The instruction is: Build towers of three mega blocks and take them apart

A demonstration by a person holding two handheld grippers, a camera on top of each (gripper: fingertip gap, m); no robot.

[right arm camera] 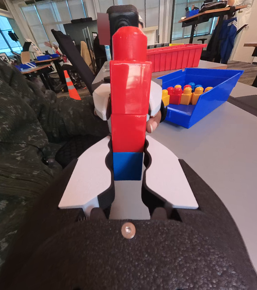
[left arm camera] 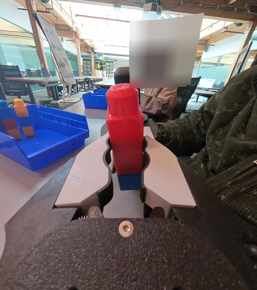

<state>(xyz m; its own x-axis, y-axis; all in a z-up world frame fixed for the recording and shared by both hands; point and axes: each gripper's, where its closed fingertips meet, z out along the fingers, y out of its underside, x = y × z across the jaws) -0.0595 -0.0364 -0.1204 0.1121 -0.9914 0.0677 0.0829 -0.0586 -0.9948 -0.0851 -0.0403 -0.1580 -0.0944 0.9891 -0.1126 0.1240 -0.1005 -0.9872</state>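
Observation:
A tower of three mega blocks stands upright between both grippers: a red top block (left arm camera: 124,125), a red middle block (left arm camera: 128,161) and a blue bottom block (left arm camera: 130,182). My left gripper (left arm camera: 127,139) is shut on the red blocks. In the right wrist view the same tower shows a red top block (right arm camera: 130,87), a red middle block (right arm camera: 128,131) and a blue bottom block (right arm camera: 127,166). My right gripper (right arm camera: 128,141) is shut low on the tower, around the blue block. The left gripper's fingers (right arm camera: 101,102) clamp the upper red block from the far side. I cannot tell whether the tower touches the table.
On the grey table (left arm camera: 6,180), a blue bin (left arm camera: 54,141) at the left holds three finished towers (left arm camera: 22,119). Another blue bin (left arm camera: 94,100) is behind. A blue bin (right arm camera: 215,100) at the right holds several loose blocks (right arm camera: 186,94), with a red bin (right arm camera: 175,56) beyond. A person's green sleeve (left arm camera: 219,141) is close. Spacing between my two grippers at the tips: around 4 centimeters.

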